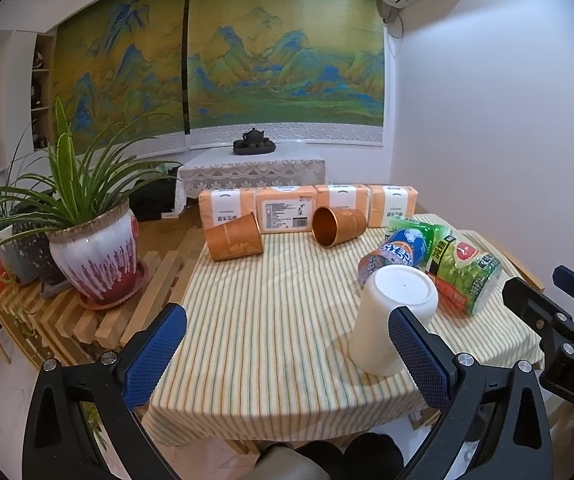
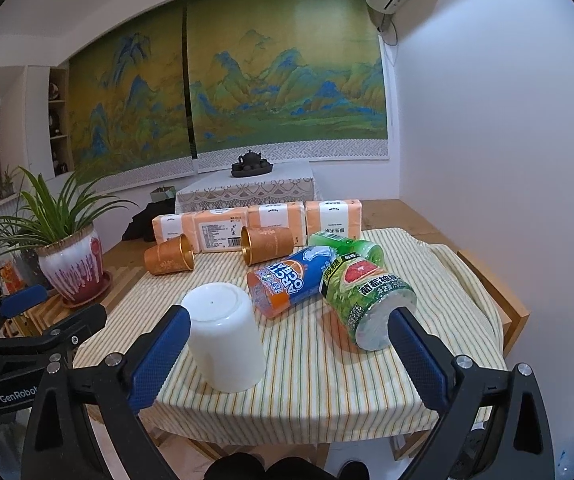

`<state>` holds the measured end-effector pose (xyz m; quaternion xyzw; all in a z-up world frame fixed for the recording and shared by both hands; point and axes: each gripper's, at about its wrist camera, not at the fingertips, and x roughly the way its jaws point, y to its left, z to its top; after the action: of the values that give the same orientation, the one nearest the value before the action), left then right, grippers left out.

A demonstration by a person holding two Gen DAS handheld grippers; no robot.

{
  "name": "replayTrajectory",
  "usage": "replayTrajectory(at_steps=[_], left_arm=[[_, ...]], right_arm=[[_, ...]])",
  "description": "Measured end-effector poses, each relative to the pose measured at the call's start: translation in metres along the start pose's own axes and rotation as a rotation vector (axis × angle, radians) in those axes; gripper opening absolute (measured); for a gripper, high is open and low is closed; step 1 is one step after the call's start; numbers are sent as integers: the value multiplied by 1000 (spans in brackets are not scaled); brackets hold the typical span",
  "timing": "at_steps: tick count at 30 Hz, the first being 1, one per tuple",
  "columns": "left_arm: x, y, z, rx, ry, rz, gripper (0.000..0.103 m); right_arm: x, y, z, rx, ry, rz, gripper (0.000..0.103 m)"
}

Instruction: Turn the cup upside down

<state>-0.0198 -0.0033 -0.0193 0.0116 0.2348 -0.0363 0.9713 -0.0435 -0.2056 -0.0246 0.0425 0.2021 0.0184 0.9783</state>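
Your white cup (image 2: 225, 338) already stands mouth-down on the striped cloth (image 2: 327, 380) of the worktop, lower centre-left of the right wrist frame, just beside the orange-and-blue bottle (image 2: 287, 280). It looks like smooth, stiff plastic or glazed ceramic; you cannot tell which, so treat it as slippery and possibly breakable. Take it across the side wall near mid-height, not the base. Your left hand-held gripper (image 1: 287, 354) and right hand-held gripper (image 2: 287, 354) are both spread wide, holding nothing.

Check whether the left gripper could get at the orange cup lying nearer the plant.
Probably yes: the left gripper is open, and bare striped cloth lies between it and that orange cup; the white cup stands off to its right.
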Motion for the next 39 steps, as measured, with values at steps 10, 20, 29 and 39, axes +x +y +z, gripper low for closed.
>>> replayTrajectory(at_steps=[10,20,29,39], left_arm=[[1,2,1,-5,0,9,102],[0,2,0,-7,-1,8,102],[0,2,0,-8,-2,11,102],[1,2,0,-8,-2,12,102]], right_arm=[[-2,0,1,-7,-14,-14,98],[1,-2,0,-3,-4,-12,98],[3,-3,1,1,-1,-12,98],[4,-2,1,1,-1,-13,98]])
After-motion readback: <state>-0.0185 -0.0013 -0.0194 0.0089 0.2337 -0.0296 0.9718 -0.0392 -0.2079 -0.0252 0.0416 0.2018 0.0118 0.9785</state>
